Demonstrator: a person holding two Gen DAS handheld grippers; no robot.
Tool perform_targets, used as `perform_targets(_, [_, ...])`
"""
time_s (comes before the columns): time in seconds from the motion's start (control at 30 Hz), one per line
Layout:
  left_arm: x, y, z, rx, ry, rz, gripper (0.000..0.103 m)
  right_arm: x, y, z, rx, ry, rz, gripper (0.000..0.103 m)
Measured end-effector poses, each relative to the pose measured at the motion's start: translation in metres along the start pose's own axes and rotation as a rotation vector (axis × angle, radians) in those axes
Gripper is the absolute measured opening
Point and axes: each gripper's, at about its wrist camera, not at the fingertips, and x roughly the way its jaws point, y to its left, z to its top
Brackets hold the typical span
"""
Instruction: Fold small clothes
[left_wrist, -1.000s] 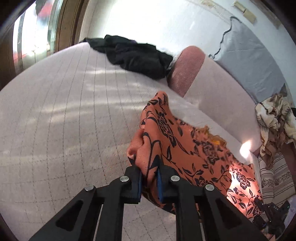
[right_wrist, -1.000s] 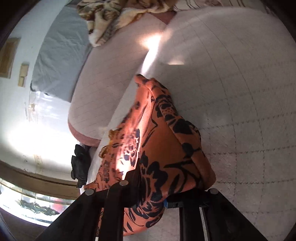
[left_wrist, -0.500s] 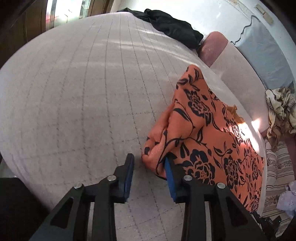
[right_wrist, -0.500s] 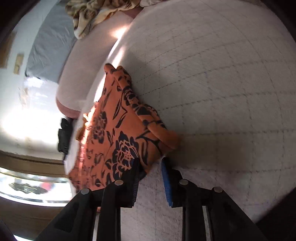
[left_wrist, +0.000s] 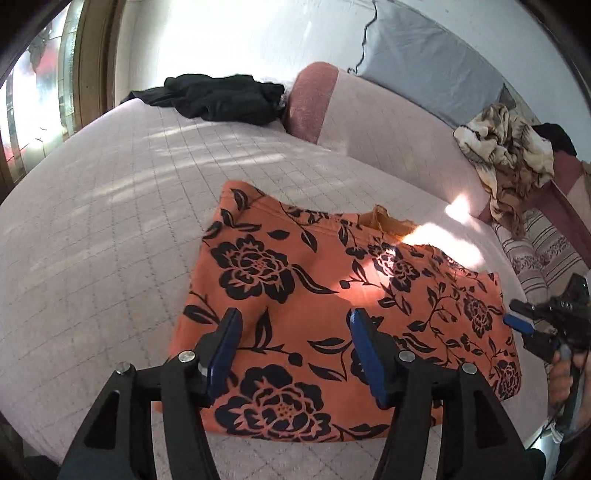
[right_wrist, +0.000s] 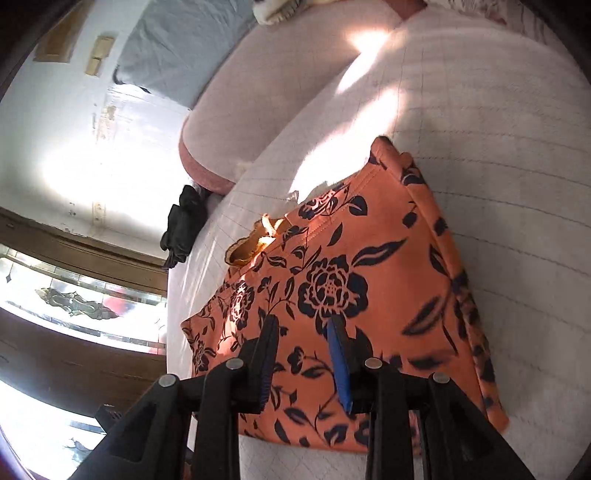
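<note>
An orange garment with a black flower print (left_wrist: 332, 295) lies flat and folded on the pale quilted bed (left_wrist: 110, 221). It also shows in the right wrist view (right_wrist: 351, 277). My left gripper (left_wrist: 291, 325) is open and empty, just above the garment's near left part. My right gripper (right_wrist: 301, 332) is open and empty over the garment's near edge; it also shows at the right edge of the left wrist view (left_wrist: 524, 332).
A black garment (left_wrist: 221, 96) lies at the bed's far end by a pink bolster (left_wrist: 314, 99). A grey pillow (left_wrist: 424, 62) leans on the wall. A crumpled tan cloth (left_wrist: 509, 147) lies at the far right. A window (left_wrist: 44, 92) is on the left.
Both grippers let go of the orange garment and opened wider. The garment went from bunched and lifted to lying flat on the bed. Both grippers pulled back above it.
</note>
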Motion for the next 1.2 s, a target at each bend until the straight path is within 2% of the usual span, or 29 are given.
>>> perform_targets(0.07, [0.029, 0.006, 0.000, -0.005, 0.061, 0.053, 0.062, 0.036, -0.016, 0.032, 0.038, 0.080, -0.008, 0.030])
perform_targets(0.1, [0.040, 0.011, -0.001, -0.007, 0.085, 0.064, 0.062, 0.048, -0.026, 0.049, 0.051, 0.070, -0.058, 0.029])
perform_targets(0.13, [0.046, 0.013, 0.000, 0.009, 0.072, 0.065, 0.062, 0.051, -0.036, 0.065, 0.075, 0.031, -0.074, 0.029])
perform_targets(0.17, [0.046, 0.011, 0.000, 0.041, 0.051, 0.077, 0.062, 0.054, -0.045, 0.080, 0.105, -0.004, -0.041, 0.029])
perform_targets(0.23, [0.047, 0.009, 0.002, 0.080, 0.047, 0.087, 0.062, 0.055, -0.062, 0.101, 0.195, -0.064, -0.028, 0.029])
perform_targets(0.27, [0.045, 0.011, 0.003, 0.075, 0.045, 0.084, 0.062, 0.055, -0.063, 0.108, 0.210, -0.086, -0.025, 0.029])
perform_targets(0.33, [0.037, 0.017, 0.007, 0.035, 0.049, 0.058, 0.062, 0.051, -0.054, 0.110, 0.164, -0.109, -0.067, 0.029])
perform_targets(0.47, [0.022, 0.024, 0.026, 0.026, -0.013, 0.049, 0.062, 0.026, -0.020, 0.074, 0.035, -0.138, -0.076, 0.031])
perform_targets(0.57, [0.035, 0.031, 0.058, 0.036, -0.004, 0.038, 0.062, 0.014, 0.005, 0.029, -0.063, -0.109, -0.050, 0.036])
perform_targets(0.6, [0.045, 0.035, 0.070, 0.028, 0.012, 0.021, 0.062, 0.013, 0.009, 0.014, -0.086, -0.089, -0.040, 0.038])
perform_targets(0.63, [0.060, 0.041, 0.082, 0.021, 0.043, 0.038, 0.062, 0.013, 0.014, 0.000, -0.106, -0.076, -0.032, 0.042])
perform_targets(0.67, [0.077, 0.047, 0.092, 0.019, 0.069, 0.087, 0.062, 0.014, 0.017, -0.013, -0.121, -0.063, -0.027, 0.060])
perform_targets(0.7, [0.094, 0.055, 0.102, 0.024, 0.090, 0.163, 0.061, 0.017, 0.019, -0.022, -0.139, -0.045, -0.021, 0.067])
perform_targets(0.73, [0.110, 0.065, 0.110, 0.028, 0.107, 0.245, 0.057, 0.020, 0.020, -0.030, -0.158, -0.031, -0.026, 0.067])
perform_targets(0.83, [0.108, 0.093, 0.127, -0.062, 0.070, 0.370, 0.054, 0.023, 0.008, -0.044, -0.145, -0.019, -0.077, 0.067])
perform_targets(0.9, [0.084, 0.099, 0.127, -0.096, 0.027, 0.334, 0.053, 0.013, 0.000, -0.047, -0.118, -0.031, -0.055, 0.067])
perform_targets(1.03, [0.027, 0.071, 0.102, 0.000, -0.049, 0.241, 0.055, -0.003, 0.005, -0.058, -0.103, -0.045, -0.021, 0.067])
perform_targets(1.13, [-0.003, 0.040, 0.067, 0.068, -0.043, 0.127, 0.062, -0.007, 0.013, -0.076, -0.094, -0.031, 0.047, 0.067])
perform_targets(1.2, [-0.012, 0.019, 0.042, 0.107, -0.025, 0.065, 0.066, -0.001, 0.013, -0.084, -0.102, 0.013, 0.094, 0.067])
